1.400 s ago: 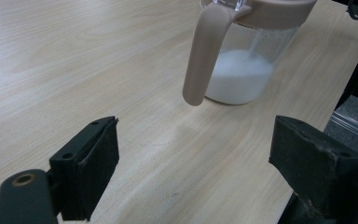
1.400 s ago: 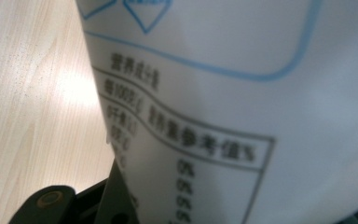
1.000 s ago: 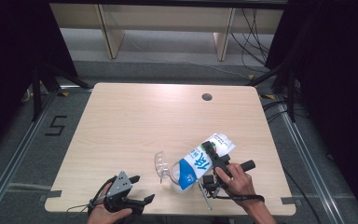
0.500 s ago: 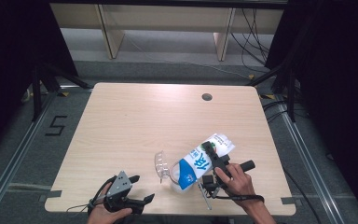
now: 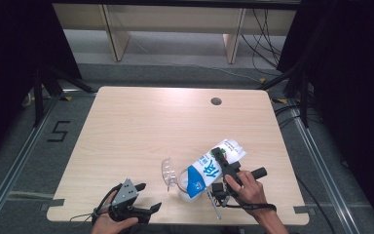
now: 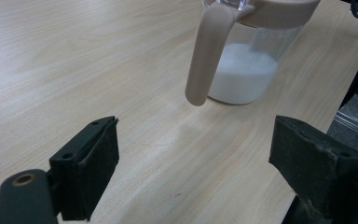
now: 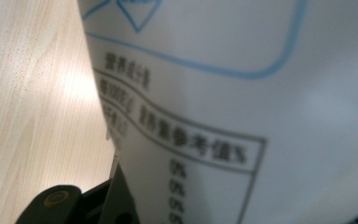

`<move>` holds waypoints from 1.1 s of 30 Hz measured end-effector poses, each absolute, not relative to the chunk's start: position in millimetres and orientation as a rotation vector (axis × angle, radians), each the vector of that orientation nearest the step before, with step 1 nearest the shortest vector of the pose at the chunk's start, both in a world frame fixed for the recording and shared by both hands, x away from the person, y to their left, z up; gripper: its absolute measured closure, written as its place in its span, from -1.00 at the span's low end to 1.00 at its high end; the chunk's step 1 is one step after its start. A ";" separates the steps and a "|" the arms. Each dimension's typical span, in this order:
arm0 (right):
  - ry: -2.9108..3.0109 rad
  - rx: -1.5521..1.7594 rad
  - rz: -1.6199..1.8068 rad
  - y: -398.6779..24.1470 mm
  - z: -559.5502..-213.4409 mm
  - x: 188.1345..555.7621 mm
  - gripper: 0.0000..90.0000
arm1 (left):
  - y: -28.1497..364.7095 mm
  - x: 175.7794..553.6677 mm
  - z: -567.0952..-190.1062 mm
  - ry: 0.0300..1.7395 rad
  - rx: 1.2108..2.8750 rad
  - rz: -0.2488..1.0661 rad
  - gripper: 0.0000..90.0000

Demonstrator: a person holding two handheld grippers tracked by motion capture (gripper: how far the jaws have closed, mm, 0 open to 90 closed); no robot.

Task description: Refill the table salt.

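Note:
A blue and white milk carton point(image 5: 208, 169) is tipped, its top down to the left, over a clear pitcher point(image 5: 176, 179). My right gripper point(image 5: 222, 165) is shut on the carton's side. In the right gripper view the carton's printed label point(image 7: 242, 98) is pressed close against one of my fingers point(image 7: 114, 198). In the left gripper view the pitcher point(image 6: 245, 70) has a beige lid and handle point(image 6: 205, 56) and holds white milk at its bottom. My left gripper point(image 5: 148, 196) rests open near the table's front edge, left of the pitcher, with nothing between its jaws point(image 6: 193, 158).
The wooden table point(image 5: 151, 122) has a small round hole point(image 5: 216, 101) at the back right. The pitcher's clear lid flap point(image 5: 166, 170) stands open. Beyond the table are shelf legs, cables and dark curtains.

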State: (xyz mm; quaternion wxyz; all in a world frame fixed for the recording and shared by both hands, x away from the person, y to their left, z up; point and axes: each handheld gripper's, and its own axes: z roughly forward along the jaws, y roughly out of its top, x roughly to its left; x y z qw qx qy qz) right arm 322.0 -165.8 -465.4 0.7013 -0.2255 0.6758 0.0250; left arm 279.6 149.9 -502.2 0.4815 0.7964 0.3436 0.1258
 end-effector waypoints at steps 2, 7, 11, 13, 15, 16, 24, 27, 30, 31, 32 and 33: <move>1.505 -0.503 0.057 -165.7 -465.8 322.2 0.47 | 149.8 279.8 -502.3 0.836 1.941 0.307 -0.67; 1.509 -0.509 0.052 -165.3 -464.9 322.1 0.48 | 149.9 280.2 -502.4 0.838 1.936 0.304 -0.67; 1.513 -0.469 0.117 -165.2 -469.2 322.8 0.48 | 151.3 281.3 -502.1 0.824 1.948 0.312 -0.67; 1.505 -0.515 0.049 -165.7 -464.3 322.3 0.48 | 152.1 281.8 -502.0 0.819 1.954 0.313 -0.67; 1.505 -0.516 0.050 -165.7 -464.0 322.4 0.48 | 151.9 281.3 -502.2 0.836 1.947 0.311 -0.66; 1.502 -0.509 0.054 -165.9 -464.4 321.9 0.49 | 152.6 282.4 -502.0 0.817 1.956 0.317 -0.67; 1.507 -0.481 0.063 -166.8 -466.2 321.3 0.50 | 152.2 282.0 -502.1 0.825 1.950 0.315 -0.67; 1.510 -0.469 0.066 -167.3 -466.9 321.0 0.50 | 152.1 281.9 -502.0 0.824 1.950 0.315 -0.67; 1.508 -0.476 0.062 -166.7 -466.2 320.8 0.51 | 152.1 281.9 -502.0 0.825 1.950 0.314 -0.66; 1.508 -0.476 0.061 -166.7 -466.1 320.8 0.51 | 152.3 282.3 -502.1 0.820 1.951 0.314 -0.67; 1.508 -0.477 0.060 -166.7 -466.0 320.8 0.51 | 152.3 282.2 -502.1 0.821 1.952 0.314 -0.67; 1.507 -0.477 0.059 -166.9 -465.9 320.8 0.52 | 152.2 282.3 -502.1 0.820 1.952 0.315 -0.67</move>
